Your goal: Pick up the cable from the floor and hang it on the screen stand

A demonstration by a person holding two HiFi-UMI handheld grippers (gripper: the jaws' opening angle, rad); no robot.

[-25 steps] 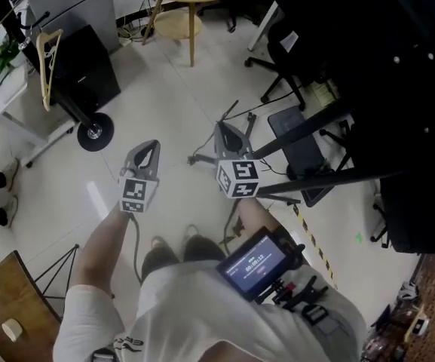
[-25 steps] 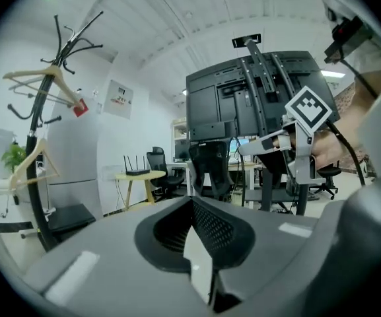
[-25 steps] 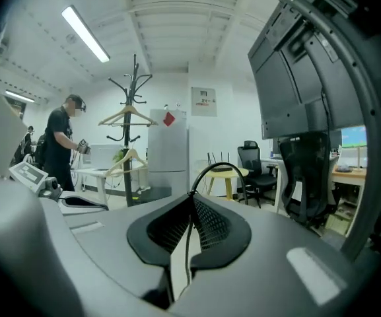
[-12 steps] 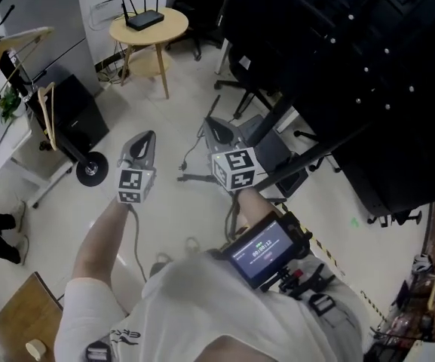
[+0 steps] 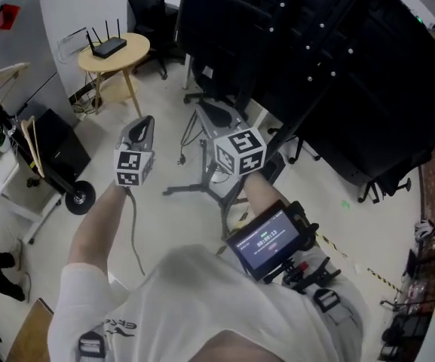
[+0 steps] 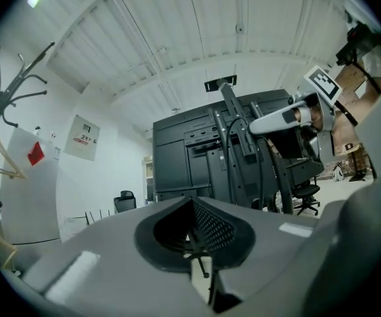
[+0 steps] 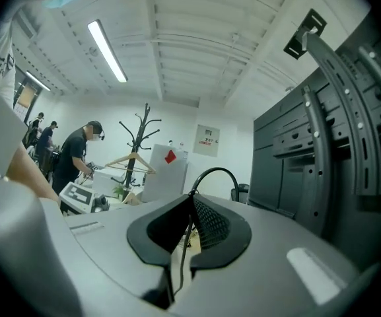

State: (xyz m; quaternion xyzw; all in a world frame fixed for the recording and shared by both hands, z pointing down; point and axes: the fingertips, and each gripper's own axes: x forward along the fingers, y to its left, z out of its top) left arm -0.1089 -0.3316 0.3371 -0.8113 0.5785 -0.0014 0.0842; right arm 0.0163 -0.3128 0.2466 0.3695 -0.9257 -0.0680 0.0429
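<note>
The black cable [image 7: 215, 172] is pinched between the closed jaws of the right gripper [image 7: 191, 197] and arches up past their tips, off the floor. The black screen stand [image 7: 335, 111] rises at 3 o'clock of that gripper, close by. In the head view the left gripper [image 5: 145, 123] is at 9 o'clock of the right one, its jaws pressed together.

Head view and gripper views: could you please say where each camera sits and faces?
Head view: on head, looking down; forearms, left tool, right tool.
Left gripper view: on left tool, tilted up at screen stand; jaws together.
Right gripper view: on right tool, tilted up; jaws pinch cable.
Shared: all show the screen stand.
</note>
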